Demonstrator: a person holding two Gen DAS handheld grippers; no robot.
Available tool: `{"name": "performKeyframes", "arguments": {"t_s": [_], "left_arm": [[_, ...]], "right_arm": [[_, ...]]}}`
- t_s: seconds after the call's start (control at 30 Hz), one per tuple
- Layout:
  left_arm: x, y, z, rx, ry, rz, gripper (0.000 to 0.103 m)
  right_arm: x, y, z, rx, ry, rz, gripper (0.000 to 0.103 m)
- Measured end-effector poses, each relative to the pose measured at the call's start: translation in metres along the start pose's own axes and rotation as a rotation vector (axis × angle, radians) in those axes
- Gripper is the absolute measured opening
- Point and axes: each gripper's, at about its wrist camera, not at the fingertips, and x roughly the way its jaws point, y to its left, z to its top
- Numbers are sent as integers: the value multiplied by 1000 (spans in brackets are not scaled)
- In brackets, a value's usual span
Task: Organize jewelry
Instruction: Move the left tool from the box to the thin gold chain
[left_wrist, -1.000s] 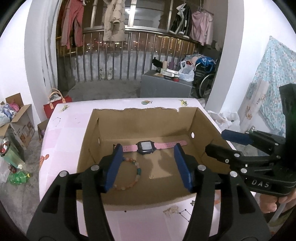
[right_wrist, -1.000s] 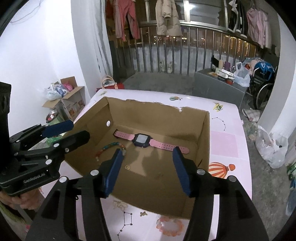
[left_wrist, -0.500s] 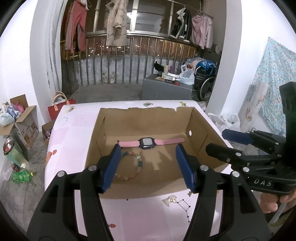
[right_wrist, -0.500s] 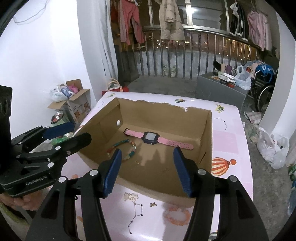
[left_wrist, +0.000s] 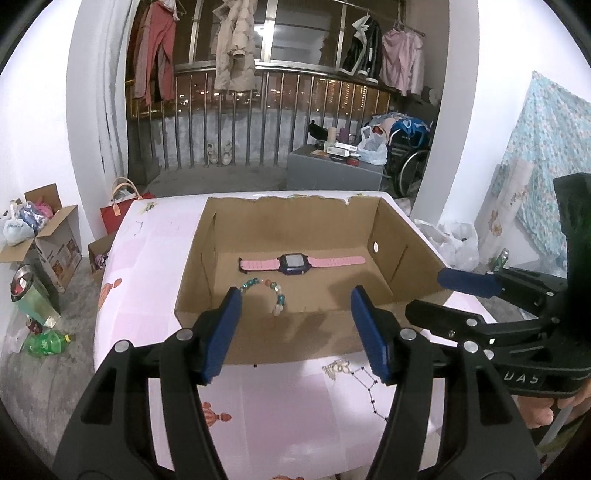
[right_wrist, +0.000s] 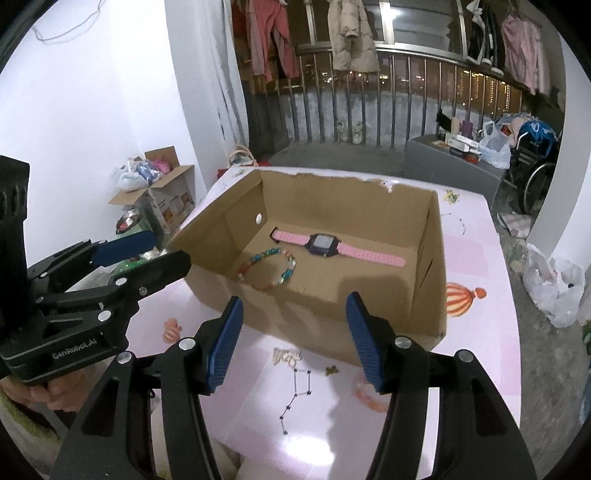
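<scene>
Both tools (left_wrist: 295, 332) (right_wrist: 293, 338) pulled back, tilted down, open.

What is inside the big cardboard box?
Inside the cardboard box lie a pink watch and a colourful bead bracelet. The near wall hides the floor just behind it, so anything there cannot be seen.

A: What is different now?
B: Both grippers, left gripper (left_wrist: 295, 332) and right gripper (right_wrist: 293, 338), have pulled back from the cardboard box (left_wrist: 295, 343); more pink bench (right_wrist: 321, 424) shows before it.
</scene>
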Motion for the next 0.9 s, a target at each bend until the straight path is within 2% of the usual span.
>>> {"name": "performKeyframes", "arguments": {"t_s": [0.47, 0.9], "left_arm": [[-5, 6, -31, -10, 6, -16, 58], [8, 10, -55, 9, 3, -25, 58]], "right_arm": [[13, 9, -32, 13, 78, 29, 57], [25, 14, -35, 6, 101, 33, 57]]}}
